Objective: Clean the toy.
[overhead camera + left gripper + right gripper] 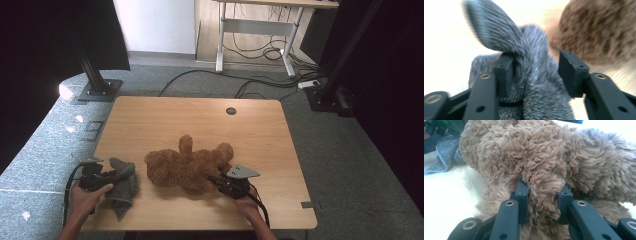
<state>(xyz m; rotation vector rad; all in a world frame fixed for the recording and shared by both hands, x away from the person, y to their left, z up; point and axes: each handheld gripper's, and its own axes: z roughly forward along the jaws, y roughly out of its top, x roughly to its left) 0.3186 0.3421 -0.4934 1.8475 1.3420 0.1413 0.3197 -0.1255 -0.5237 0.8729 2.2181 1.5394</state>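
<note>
A brown plush bear (187,167) lies in the middle of the wooden table (200,120). My right gripper (216,179) comes in from the bear's right side. In the right gripper view, my right gripper (542,195) is shut on a tuft of the bear (536,152). A grey fluffy cloth (125,185) lies crumpled at the front left, just left of the bear. My left gripper (117,175) is at the cloth. In the left gripper view, my left gripper (537,66) stands open with the cloth (534,82) between its jaws and a gap at the right pad. The bear (599,30) is close behind.
A round cable hole (231,111) sits near the table's far edge. Black stand bases (100,90) and cables (260,82) lie on the grey floor beyond, with a white desk frame (255,30) farther back. The table's far half is bare wood.
</note>
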